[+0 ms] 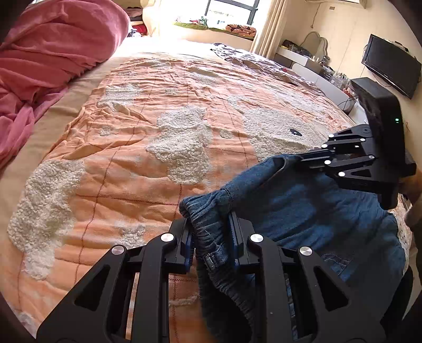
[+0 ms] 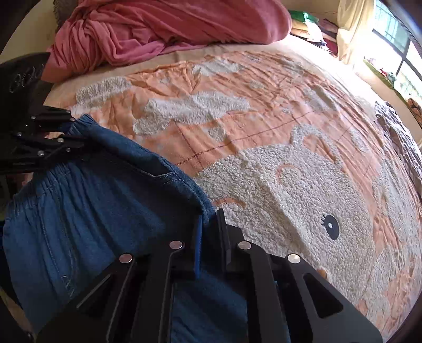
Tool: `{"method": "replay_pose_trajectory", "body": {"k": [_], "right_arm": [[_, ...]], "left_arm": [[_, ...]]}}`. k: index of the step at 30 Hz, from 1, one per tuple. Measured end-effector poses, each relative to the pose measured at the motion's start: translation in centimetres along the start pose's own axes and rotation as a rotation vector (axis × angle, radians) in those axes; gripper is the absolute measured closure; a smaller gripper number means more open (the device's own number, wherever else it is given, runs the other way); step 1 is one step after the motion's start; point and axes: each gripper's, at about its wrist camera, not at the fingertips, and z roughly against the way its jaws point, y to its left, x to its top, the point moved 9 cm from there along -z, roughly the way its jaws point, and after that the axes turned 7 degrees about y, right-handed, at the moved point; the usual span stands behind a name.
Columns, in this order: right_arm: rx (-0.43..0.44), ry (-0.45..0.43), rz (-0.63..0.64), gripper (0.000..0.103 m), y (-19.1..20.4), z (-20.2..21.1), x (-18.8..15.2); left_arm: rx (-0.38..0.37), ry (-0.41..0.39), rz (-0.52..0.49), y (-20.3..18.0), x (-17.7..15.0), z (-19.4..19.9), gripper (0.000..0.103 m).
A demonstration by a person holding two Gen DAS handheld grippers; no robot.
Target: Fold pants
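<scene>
Sunlight from a window [image 1: 229, 10] washed over a bed [image 1: 66, 105] spread with an orange quilt [image 1: 137, 168] bearing fleecy white animal shapes, a bunched pink blanket [image 1: 52, 44] at its far side and a dark television [image 1: 390, 66] on the wall beyond. Blue denim pants [image 1: 303, 211] lay at the near edge of the quilt, stretched between both tools. Left claw [image 1: 211, 234] pinched the gathered waistband, while right claw [image 2: 209, 237] was pressed together on the opposite denim edge.
</scene>
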Motion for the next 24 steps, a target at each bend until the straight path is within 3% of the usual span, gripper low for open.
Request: {"method": "replay_pose_trajectory", "body": {"k": [10, 17, 24], "right_arm": [[-0.071, -0.170, -0.075, 0.096, 4.1, 8.9, -2.9], [-0.034, -0.260, -0.126, 0.096, 9.7, 13.9, -7.8], [0.071, -0.244, -0.169, 0.096, 16.2, 13.2, -13.4]], "left_arm": [[0.014, -0.139, -0.117, -2.9, -0.3, 5.2, 0.089], [0.054, -0.226, -0.257, -6.6, -2.9, 9.8, 0.088], [0.116, -0.224, -0.340, -8.4, -8.6, 12.1, 0.085]]}}
